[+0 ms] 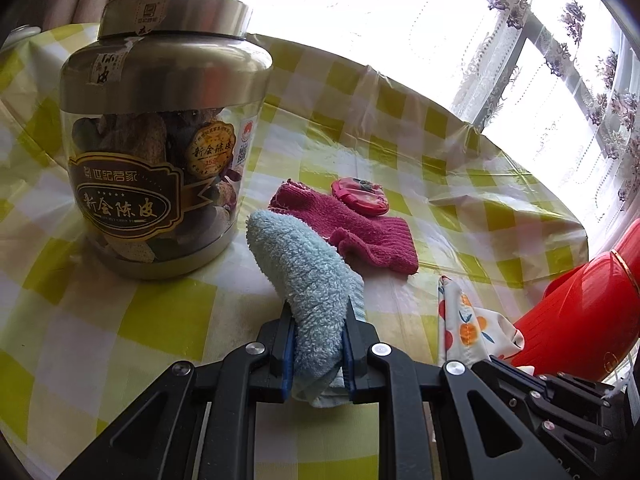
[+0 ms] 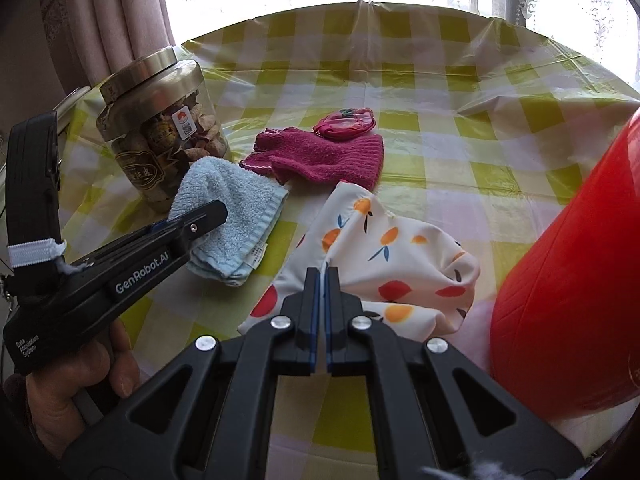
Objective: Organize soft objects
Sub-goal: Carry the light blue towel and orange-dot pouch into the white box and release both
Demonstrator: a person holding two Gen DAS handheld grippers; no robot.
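The left gripper point(image 1: 318, 354) clamps the blue towel point(image 1: 308, 276), whose long axis runs away toward the jar point(image 1: 160, 140). The right gripper point(image 2: 322, 280), jaws closed, appears to pinch the fruit-print cloth point(image 2: 392, 256). The magenta glove point(image 2: 324, 156) lies beyond both. Only the right view shows the towel's free end resting on the tablecloth point(image 2: 440, 140).

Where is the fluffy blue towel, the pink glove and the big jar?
blue towel point(image 1: 308, 276): left wrist view, fluffy middle.
pink glove point(image 2: 332, 156): right wrist view, palm.
big jar point(image 1: 160, 80): left wrist view, silvery shoulder.
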